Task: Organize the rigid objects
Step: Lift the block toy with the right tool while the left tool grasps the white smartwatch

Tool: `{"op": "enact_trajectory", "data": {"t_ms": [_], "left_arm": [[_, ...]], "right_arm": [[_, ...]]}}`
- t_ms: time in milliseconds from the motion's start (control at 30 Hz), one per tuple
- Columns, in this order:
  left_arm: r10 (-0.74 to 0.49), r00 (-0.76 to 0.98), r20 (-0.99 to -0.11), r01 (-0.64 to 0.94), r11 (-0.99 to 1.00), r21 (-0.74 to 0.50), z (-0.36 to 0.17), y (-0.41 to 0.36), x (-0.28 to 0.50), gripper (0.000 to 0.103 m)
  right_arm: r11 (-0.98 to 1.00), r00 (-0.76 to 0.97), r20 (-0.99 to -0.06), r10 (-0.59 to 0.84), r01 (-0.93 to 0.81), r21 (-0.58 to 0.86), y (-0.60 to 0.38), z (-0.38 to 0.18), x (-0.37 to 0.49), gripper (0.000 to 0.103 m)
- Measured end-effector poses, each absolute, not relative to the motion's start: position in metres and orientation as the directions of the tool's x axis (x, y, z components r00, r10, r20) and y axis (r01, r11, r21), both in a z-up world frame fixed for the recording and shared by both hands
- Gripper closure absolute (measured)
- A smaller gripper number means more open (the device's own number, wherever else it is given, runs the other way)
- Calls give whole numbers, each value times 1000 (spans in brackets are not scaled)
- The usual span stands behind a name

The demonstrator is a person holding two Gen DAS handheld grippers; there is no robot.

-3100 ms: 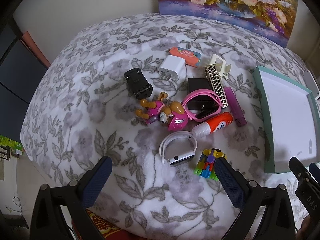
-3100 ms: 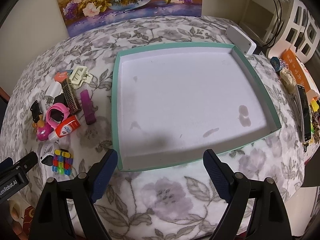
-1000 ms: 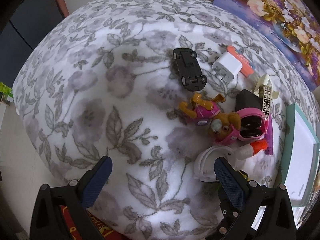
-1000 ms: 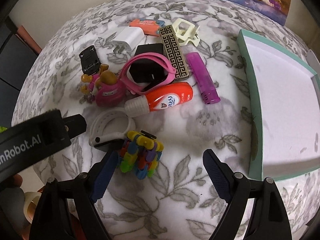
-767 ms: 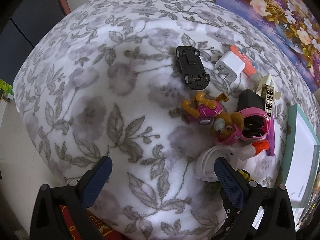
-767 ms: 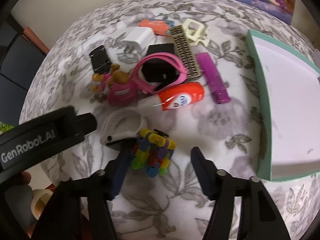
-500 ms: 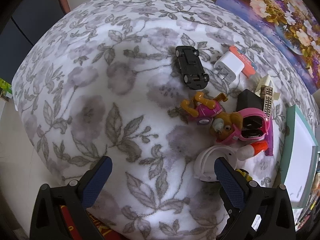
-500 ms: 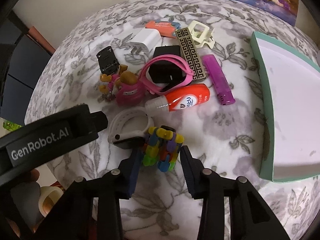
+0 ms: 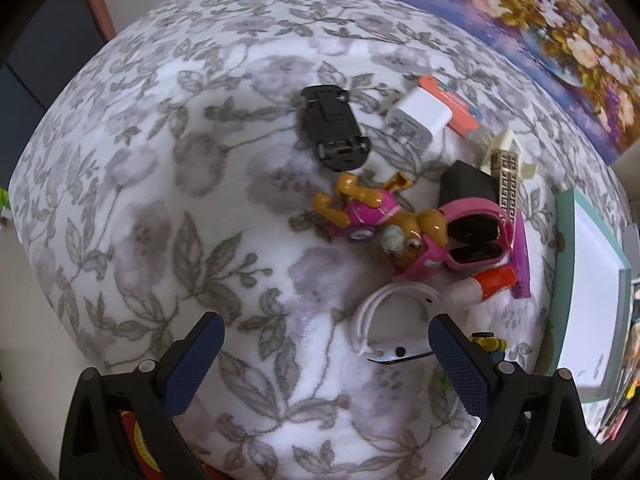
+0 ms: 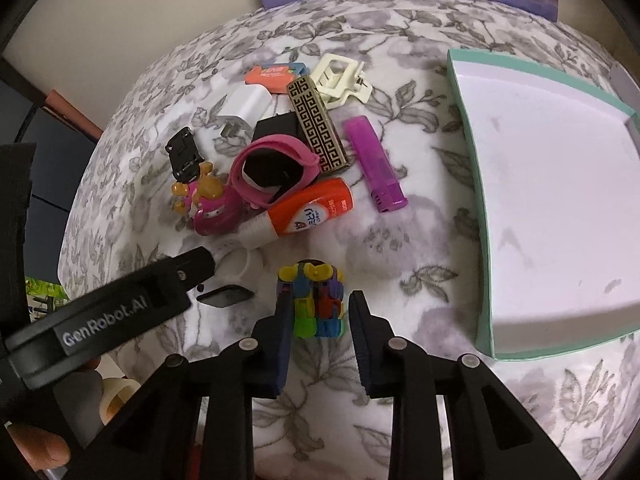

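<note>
Plastic links in yellow, green, blue, red and purple make up the small multicoloured block toy (image 10: 314, 300) that sits between my right gripper (image 10: 318, 322) fingers, on the grey-floral white tablecloth (image 10: 400, 240). The jaws stand close on either side of it; the left pad looks to touch, the right one shows a sliver of gap, so I cannot tell whether I am truly clenched on it. My left gripper (image 9: 326, 360) is spread wide with nothing between its fingers, hovering over the cloth with the white plastic smartwatch (image 9: 390, 330) just inside its right finger.

From the toy, the teal-rimmed white cardboard tray (image 10: 480, 264) lies at three o'clock, empty as far as I can see. The orange-and-white squeeze bottle (image 10: 302, 214) lies at twelve o'clock, with the pink silicone watch band (image 10: 276, 172) beyond it and the purple plastic lighter (image 10: 374, 164) at about one o'clock.

I judge the step in hand to be seating the grip. To do it well I should squeeze evenly across the toy's flat sides, low enough that the linked pieces do not hinge or pop out, and keep the pads square so it does not roll. Then a straight lift, clear of the white watch at ten o'clock, should precede any travel toward the tray. The toy looks jointed, so it may flex under pressure.
</note>
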State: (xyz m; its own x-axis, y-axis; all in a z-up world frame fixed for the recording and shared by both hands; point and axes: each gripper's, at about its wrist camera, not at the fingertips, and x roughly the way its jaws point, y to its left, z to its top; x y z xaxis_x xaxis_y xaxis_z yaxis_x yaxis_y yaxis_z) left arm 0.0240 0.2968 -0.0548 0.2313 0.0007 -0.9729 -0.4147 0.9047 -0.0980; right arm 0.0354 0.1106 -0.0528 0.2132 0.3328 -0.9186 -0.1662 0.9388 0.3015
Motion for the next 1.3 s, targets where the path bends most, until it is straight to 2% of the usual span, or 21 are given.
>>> {"op": "enact_trajectory", "data": {"t_ms": [100,200,367,533,633,700,767,1067,1300], "left_arm": [[0,228,-974,-384,919,-90,-57,289,28,1],[-7,216,-976,-349,933,-84,-62,279,33,9],[-29,204,-979,-286,954,-88,-69,262,40,15],[-69,204,-976,-259,958,-122,-74,249,47,44],[-91,209,-974,-263,954,-146,-75,249,46,44],[-109,213,-971,-282,945,-168,-76,253,45,45],[-121,212,-970,-307,934,-183,-76,260,43,45],[-123,201,-972,-430,880,-200,-80,286,33,45],[-135,198,-971,-449,868,-212,-85,300,30,45]], "right_arm": [[937,206,-918,339,-163,309,107,-52,34,74],[937,204,-918,339,-159,311,104,-52,33,74],[937,201,-919,341,-150,315,100,-52,33,74],[935,199,-918,344,-160,316,102,-52,32,74],[934,196,-917,348,-159,320,104,-53,32,72],[935,189,-919,346,-155,320,107,-55,33,65],[934,179,-921,346,-155,321,111,-57,34,63],[940,155,-938,310,-194,279,137,-68,31,62],[952,172,-948,269,-197,235,150,-72,33,62]]}}
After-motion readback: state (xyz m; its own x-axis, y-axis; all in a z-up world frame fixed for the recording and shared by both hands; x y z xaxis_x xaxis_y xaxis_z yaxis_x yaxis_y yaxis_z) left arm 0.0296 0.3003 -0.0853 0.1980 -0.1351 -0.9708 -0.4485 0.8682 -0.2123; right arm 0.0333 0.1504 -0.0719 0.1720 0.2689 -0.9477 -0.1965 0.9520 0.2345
